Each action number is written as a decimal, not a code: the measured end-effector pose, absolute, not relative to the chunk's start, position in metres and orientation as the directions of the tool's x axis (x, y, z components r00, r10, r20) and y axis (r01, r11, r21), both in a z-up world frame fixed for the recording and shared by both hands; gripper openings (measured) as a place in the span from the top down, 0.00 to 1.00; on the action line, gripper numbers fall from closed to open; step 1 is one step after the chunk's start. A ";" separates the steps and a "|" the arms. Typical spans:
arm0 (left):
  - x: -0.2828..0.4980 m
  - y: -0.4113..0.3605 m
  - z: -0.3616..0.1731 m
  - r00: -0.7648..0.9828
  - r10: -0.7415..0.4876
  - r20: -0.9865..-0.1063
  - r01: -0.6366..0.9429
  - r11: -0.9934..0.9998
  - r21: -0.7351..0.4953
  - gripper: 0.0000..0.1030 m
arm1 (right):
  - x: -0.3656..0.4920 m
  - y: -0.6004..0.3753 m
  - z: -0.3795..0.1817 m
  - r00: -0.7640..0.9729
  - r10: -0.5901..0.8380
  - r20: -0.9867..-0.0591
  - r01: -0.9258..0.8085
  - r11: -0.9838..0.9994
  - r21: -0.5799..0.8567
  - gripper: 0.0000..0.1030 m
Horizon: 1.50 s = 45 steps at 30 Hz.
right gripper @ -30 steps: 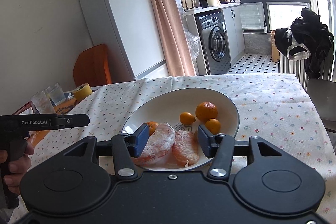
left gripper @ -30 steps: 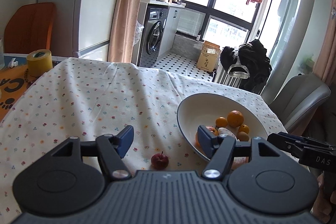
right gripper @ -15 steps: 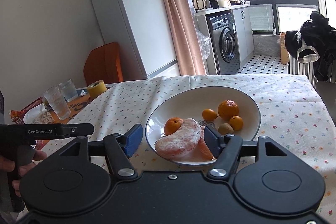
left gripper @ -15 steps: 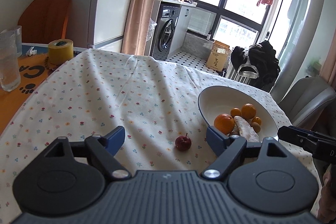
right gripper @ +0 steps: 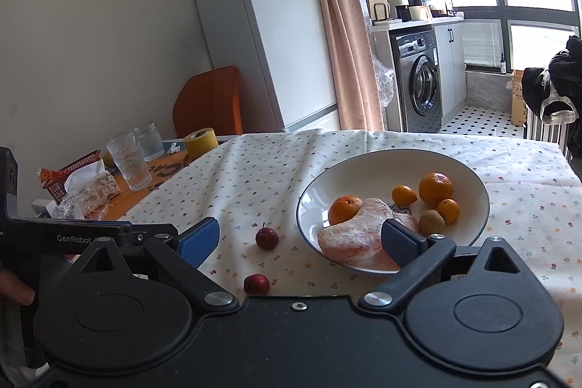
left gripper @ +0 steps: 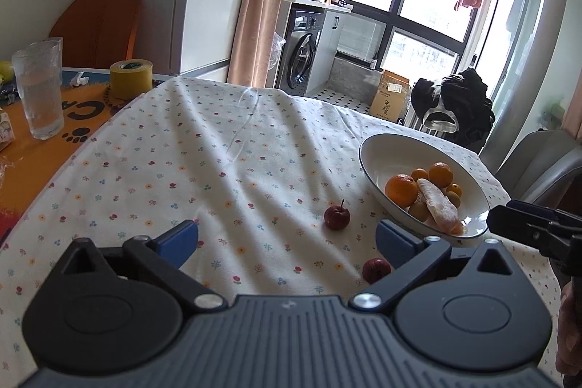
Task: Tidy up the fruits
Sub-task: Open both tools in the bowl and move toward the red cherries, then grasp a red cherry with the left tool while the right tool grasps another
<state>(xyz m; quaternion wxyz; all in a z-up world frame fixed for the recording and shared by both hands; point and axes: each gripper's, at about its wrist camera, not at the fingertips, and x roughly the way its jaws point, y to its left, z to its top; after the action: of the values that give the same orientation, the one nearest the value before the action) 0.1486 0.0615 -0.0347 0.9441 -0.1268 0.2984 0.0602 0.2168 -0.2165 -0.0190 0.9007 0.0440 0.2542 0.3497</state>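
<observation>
Floral tablecloth spreads below my wide-apart, empty left claw, nearer red fruit lying at four o'clock beside its right finger, bowl at two.

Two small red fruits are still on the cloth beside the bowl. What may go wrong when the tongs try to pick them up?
1. The red fruits are round and small; open tongs may push one and it may roll on the cloth.
2. The nearer fruit lies close under the left tongs, partly hidden, so aiming is hard.
3. The bowl sits close by, with peeled segments at its near rim; the right tongs may bump it.
</observation>
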 end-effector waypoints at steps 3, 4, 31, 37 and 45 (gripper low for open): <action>0.145 0.064 -0.038 0.809 0.047 -0.586 -0.202 0.959 -0.201 0.00 | 0.214 -0.212 -0.020 0.613 0.663 -0.431 -0.617 0.742 0.264 0.06; 0.143 0.065 -0.039 0.810 0.048 -0.584 -0.202 0.959 -0.201 0.00 | 0.213 -0.211 -0.020 0.605 0.668 -0.432 -0.622 0.736 0.268 0.06; 0.128 0.077 -0.056 0.814 0.001 -0.581 -0.167 0.958 -0.234 0.04 | 0.217 -0.164 -0.055 0.471 0.671 -0.572 -0.675 0.692 0.257 0.43; 0.128 0.082 -0.059 0.811 -0.001 -0.585 -0.172 0.955 -0.240 0.09 | 0.222 -0.150 -0.062 0.453 0.665 -0.594 -0.681 0.688 0.250 0.46; 0.134 0.082 -0.061 0.806 -0.015 -0.591 -0.162 0.956 -0.244 0.14 | 0.227 -0.141 -0.074 0.432 0.649 -0.627 -0.680 0.691 0.247 0.79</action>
<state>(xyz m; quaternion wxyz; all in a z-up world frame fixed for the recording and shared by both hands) 0.1339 0.0823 -0.0608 0.9395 -0.1430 0.3087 0.0391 0.2269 -0.1415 -0.0743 0.8458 -0.0214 0.3606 0.3926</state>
